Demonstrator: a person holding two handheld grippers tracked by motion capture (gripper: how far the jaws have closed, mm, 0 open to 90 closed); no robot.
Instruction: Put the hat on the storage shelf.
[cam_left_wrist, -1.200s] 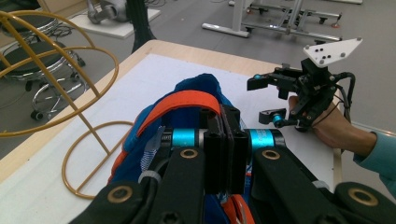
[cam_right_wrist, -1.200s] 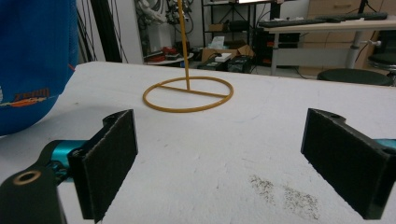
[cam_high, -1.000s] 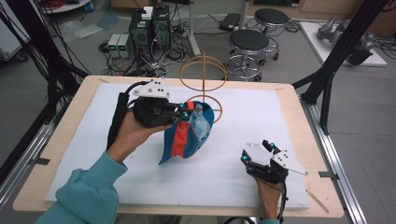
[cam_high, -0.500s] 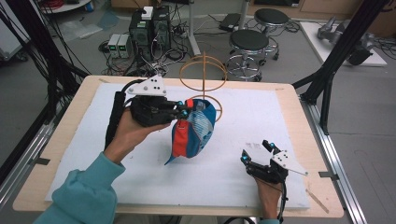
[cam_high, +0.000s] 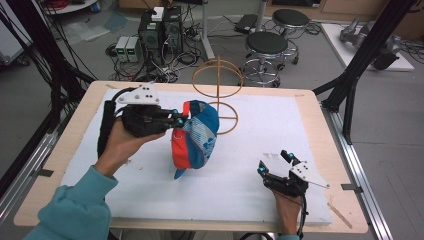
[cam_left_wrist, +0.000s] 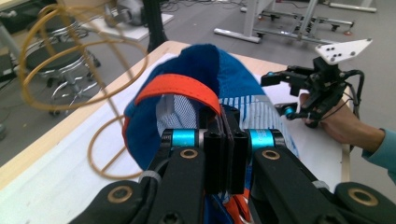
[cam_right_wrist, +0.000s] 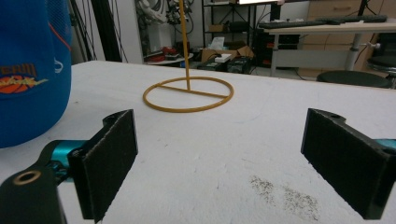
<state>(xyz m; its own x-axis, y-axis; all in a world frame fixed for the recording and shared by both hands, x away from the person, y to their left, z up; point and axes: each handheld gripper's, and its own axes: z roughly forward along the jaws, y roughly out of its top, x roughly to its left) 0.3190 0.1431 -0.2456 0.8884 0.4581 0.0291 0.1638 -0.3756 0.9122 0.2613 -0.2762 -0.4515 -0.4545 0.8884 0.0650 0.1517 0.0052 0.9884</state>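
A blue and orange cap (cam_high: 200, 135) hangs brim down over the middle of the white table top, and whether the brim tip touches the surface is unclear. My left gripper (cam_high: 176, 120) is shut on the cap's rim beside the orange strap (cam_left_wrist: 180, 88); the left gripper view shows the gripper (cam_left_wrist: 224, 119) with its jaws closed on the fabric. Just behind the cap stands a gold wire stand (cam_high: 218, 77), its ring base (cam_right_wrist: 188, 95) flat on the table. My right gripper (cam_high: 274, 162) rests open at the front right, and in its own view the gripper (cam_right_wrist: 219, 154) holds nothing; the cap (cam_right_wrist: 32, 70) is at its left.
The white board (cam_high: 280, 125) lies on a wooden table (cam_high: 310, 102) with black frame posts at both sides. Stools (cam_high: 267, 42) and computer boxes (cam_high: 160, 27) stand on the floor beyond the far edge.
My left gripper has shifted slightly left with the cap, and the cap has swung to hang more upright. The right gripper has stayed put.
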